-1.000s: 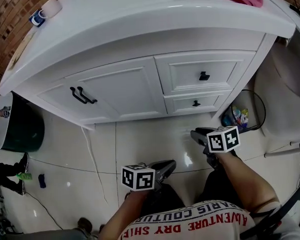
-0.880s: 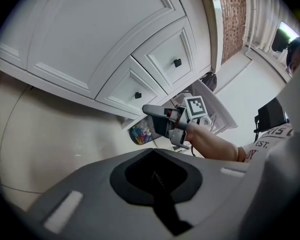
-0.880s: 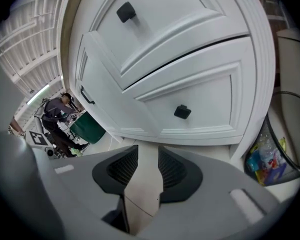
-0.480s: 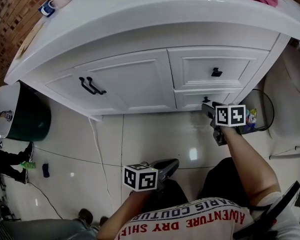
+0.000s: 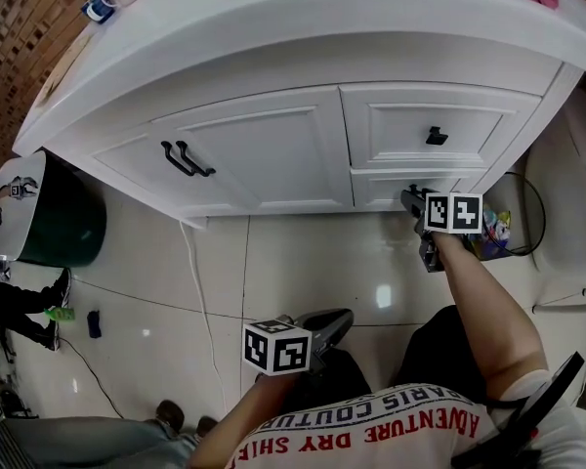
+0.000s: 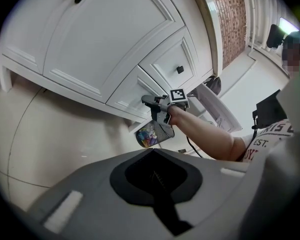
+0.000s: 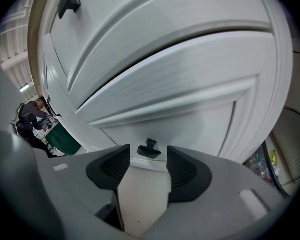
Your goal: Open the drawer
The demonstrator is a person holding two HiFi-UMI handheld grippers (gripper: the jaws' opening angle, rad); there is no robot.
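Right gripper view is showing the right tool (image 7: 146, 160) standing open, its jaws having just been opening. The closed lower drawer (image 7: 200, 119) is facing it, its knob (image 7: 149, 149) sitting at 12 o'clock at the jaw mouth, ungripped. The left tool (image 6: 156, 178) is hanging closed, empty.

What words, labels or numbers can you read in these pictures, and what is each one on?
"ARIS COUTUR", "ADVENTURE", "DRY SHI": red print on the person's white shirt, upside down, cut off at the edges.
"EST.": same shirt, in the left gripper view.
Blue and white cup on the countertop: print too small to read.
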